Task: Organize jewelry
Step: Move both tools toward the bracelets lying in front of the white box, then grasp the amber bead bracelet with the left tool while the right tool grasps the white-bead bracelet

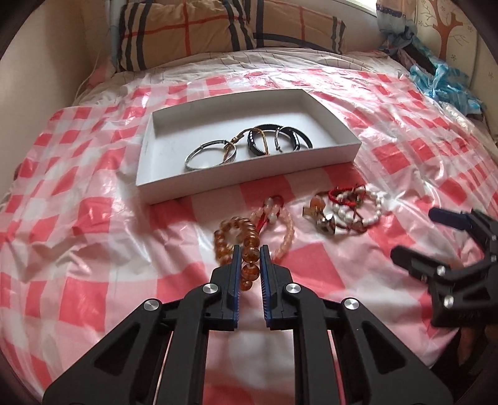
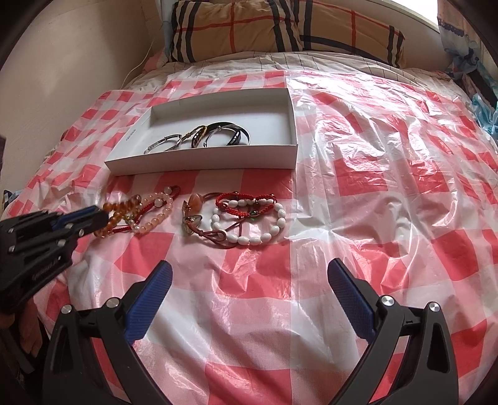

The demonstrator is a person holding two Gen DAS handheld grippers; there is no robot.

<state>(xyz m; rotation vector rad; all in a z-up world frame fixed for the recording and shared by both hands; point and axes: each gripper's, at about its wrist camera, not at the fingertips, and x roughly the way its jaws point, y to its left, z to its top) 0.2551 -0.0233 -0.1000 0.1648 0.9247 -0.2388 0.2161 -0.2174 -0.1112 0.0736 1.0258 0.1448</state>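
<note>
A white box (image 1: 193,183) (image 2: 199,162) on the bed holds several bangles (image 1: 249,145) (image 2: 199,137). My left gripper (image 1: 251,254) (image 2: 101,218) is shut on an amber bead bracelet (image 1: 239,240) (image 2: 119,207) in front of the box. A pale pink bead bracelet (image 1: 284,233) (image 2: 158,215) lies touching it. To the right lie a white bead bracelet (image 1: 358,208) (image 2: 249,227) tangled with red cord bracelets (image 2: 246,199). My right gripper (image 2: 249,280) (image 1: 417,233) is open and empty, nearer than the white bracelet.
The bed is covered by a crinkled red-and-white checked plastic sheet (image 2: 373,174). A plaid pillow (image 2: 280,28) lies at the head. A wall (image 2: 77,46) runs along the left. Blue cloth (image 1: 442,84) hangs at the right.
</note>
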